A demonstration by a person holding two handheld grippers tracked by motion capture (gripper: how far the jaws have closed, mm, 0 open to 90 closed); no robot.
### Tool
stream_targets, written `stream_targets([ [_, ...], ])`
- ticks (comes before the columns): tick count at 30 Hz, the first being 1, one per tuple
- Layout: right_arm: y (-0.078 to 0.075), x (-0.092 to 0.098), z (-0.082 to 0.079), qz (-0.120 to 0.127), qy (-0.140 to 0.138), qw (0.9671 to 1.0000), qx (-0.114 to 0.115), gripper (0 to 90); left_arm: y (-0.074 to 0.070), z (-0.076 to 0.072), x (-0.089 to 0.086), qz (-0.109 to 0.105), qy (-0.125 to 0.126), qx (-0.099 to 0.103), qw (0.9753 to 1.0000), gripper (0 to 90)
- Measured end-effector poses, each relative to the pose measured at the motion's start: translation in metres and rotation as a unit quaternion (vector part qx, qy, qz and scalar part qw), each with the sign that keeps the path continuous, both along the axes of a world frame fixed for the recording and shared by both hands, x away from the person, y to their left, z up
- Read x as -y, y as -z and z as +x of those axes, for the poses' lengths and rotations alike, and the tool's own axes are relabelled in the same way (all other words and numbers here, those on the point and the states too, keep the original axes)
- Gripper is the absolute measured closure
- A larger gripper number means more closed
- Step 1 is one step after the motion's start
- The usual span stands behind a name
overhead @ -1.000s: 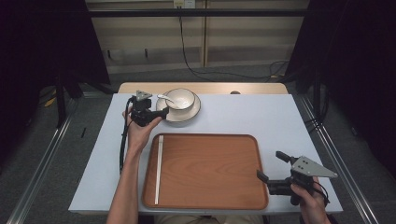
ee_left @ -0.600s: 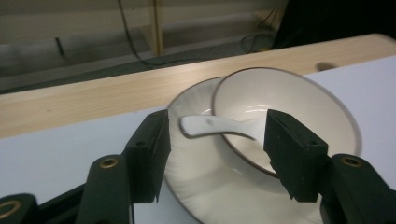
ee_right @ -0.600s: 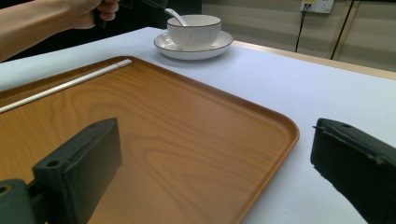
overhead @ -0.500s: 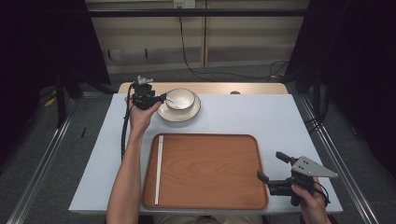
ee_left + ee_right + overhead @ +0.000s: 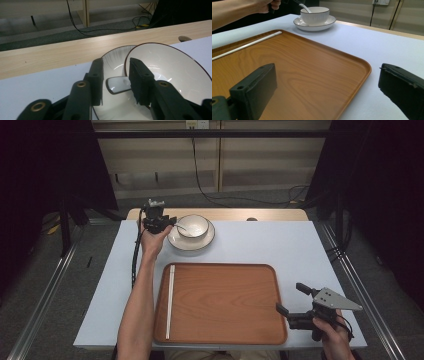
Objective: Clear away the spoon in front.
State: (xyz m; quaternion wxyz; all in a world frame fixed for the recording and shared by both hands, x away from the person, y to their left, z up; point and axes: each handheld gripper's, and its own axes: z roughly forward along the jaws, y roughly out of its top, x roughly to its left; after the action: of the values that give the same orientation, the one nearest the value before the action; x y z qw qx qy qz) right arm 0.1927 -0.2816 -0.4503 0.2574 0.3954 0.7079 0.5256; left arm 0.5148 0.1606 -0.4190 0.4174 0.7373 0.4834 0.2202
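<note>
Held at the far left of the counter (image 5: 250,250), the left gripper (image 5: 167,225) is seen with its jaws partly closed around the handle of a white spoon (image 5: 117,85); in the left gripper view the handle end lies between the two jaws, touched by the right one, while contact with the left one cannot be made out. The spoon is leaned into a white bowl (image 5: 193,225), which is set on a white saucer (image 5: 205,241) just beside the gripper, near the counter's far edge. Nearer the person, a wooden tray (image 5: 225,305) is laid flat on the counter, and a thin white stick (image 5: 170,302) is placed along its left side, inside the rim. At the near right, just off the tray's right edge, the right gripper (image 5: 291,301) is held low over the counter by a hand (image 5: 332,337); its jaws are spread wide and nothing is gripped between them. In the right gripper view the tray's corner is framed between those jaws, with the bowl and saucer well beyond.
</note>
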Motion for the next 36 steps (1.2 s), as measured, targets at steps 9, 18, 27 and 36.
stream_targets([
  [9,0.000,0.000,0.001,0.000,-0.002,1.0000,-0.001,1.5,0.000,0.000,-0.002,-0.007,0.011,-0.020,0.9997,72.2],
  [18,0.001,0.000,0.000,0.000,-0.002,1.0000,-0.003,1.5,-0.006,-0.017,-0.009,-0.007,0.023,-0.029,0.9993,73.2],
  [27,0.001,-0.001,0.001,-0.003,-0.002,1.0000,-0.003,1.5,-0.001,-0.012,-0.001,-0.008,0.032,-0.043,0.9985,44.8],
  [36,0.001,0.000,0.002,-0.001,0.000,1.0000,-0.005,1.5,0.012,-0.001,0.016,0.011,0.040,-0.057,0.9975,37.3],
])
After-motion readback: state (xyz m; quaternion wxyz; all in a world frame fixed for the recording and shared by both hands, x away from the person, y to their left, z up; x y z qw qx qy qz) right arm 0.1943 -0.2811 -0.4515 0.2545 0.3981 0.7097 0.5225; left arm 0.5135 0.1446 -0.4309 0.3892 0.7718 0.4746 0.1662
